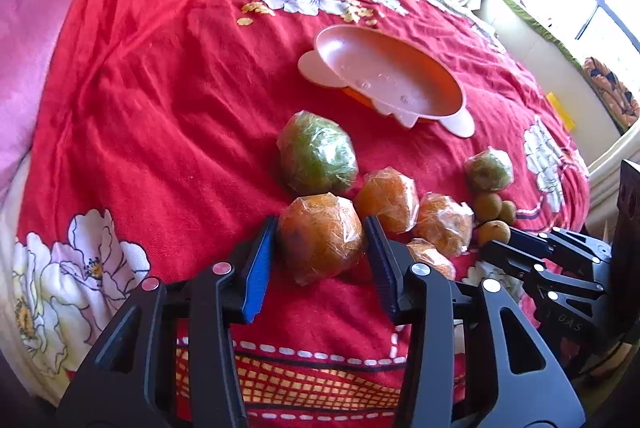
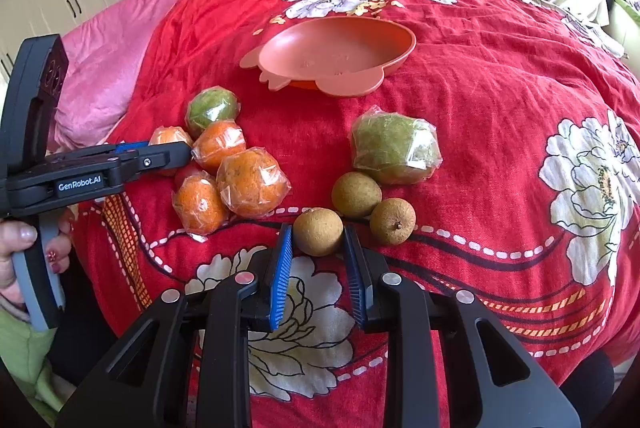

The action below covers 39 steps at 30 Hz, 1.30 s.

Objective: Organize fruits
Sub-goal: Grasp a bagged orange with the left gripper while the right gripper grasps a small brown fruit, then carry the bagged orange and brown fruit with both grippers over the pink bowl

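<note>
Left tool (image 1: 320,240) straddles wrapped orange (image 1: 320,242); oval dish's (image 1: 436,107) long axis runs diagonally.

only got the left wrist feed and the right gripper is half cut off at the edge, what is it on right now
Observer: The right gripper has the nearest small brown fruit between its fingers.
Operator: is it gripped
Observer: Can't tell. That fruit sits on the red blanket with a pad close on each side, and contact isn't visible.
Operator: are the other brown ones in the way
Observer: No. The second brown fruit and the third brown fruit lie beyond the fingertips, outside them.
</note>
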Each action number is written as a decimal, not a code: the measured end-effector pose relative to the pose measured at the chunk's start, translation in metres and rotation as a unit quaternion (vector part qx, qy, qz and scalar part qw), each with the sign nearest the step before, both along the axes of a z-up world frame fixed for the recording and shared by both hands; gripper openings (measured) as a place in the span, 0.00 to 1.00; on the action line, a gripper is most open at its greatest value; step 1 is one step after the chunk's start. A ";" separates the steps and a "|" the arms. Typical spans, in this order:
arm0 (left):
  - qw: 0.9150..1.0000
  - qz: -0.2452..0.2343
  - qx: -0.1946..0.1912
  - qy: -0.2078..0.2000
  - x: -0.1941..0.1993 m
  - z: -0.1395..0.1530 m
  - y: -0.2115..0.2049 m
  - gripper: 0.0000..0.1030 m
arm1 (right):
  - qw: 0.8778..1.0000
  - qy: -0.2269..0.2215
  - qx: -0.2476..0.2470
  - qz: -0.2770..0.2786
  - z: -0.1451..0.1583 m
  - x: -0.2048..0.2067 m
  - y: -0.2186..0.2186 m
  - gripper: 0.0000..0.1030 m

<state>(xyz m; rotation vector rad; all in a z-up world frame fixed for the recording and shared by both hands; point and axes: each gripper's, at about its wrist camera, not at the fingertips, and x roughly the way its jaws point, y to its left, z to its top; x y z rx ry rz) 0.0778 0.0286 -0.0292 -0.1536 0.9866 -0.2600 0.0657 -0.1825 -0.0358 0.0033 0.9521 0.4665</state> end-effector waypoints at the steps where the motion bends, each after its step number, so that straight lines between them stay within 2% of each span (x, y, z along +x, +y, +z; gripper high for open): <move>1: 1.000 0.000 -0.002 -0.001 -0.001 0.002 0.001 0.35 | 1.000 0.000 0.002 0.001 0.002 0.000 -0.001 0.24; 9: 1.000 0.000 -0.015 -0.015 -0.006 0.022 0.004 0.35 | 1.000 -0.018 0.018 0.005 0.023 0.004 -0.006 0.24; 18: 1.000 -0.004 -0.016 -0.023 0.013 0.038 -0.003 0.35 | 0.999 -0.038 0.029 -0.002 0.042 0.024 -0.015 0.23; 25: 0.999 -0.017 -0.013 -0.026 0.042 0.049 -0.015 0.35 | 0.999 -0.045 0.031 -0.003 0.048 0.042 -0.016 0.24; 39: 0.999 -0.049 0.004 -0.014 0.104 0.051 -0.040 0.35 | 0.998 -0.049 0.030 0.003 0.052 0.082 -0.004 0.24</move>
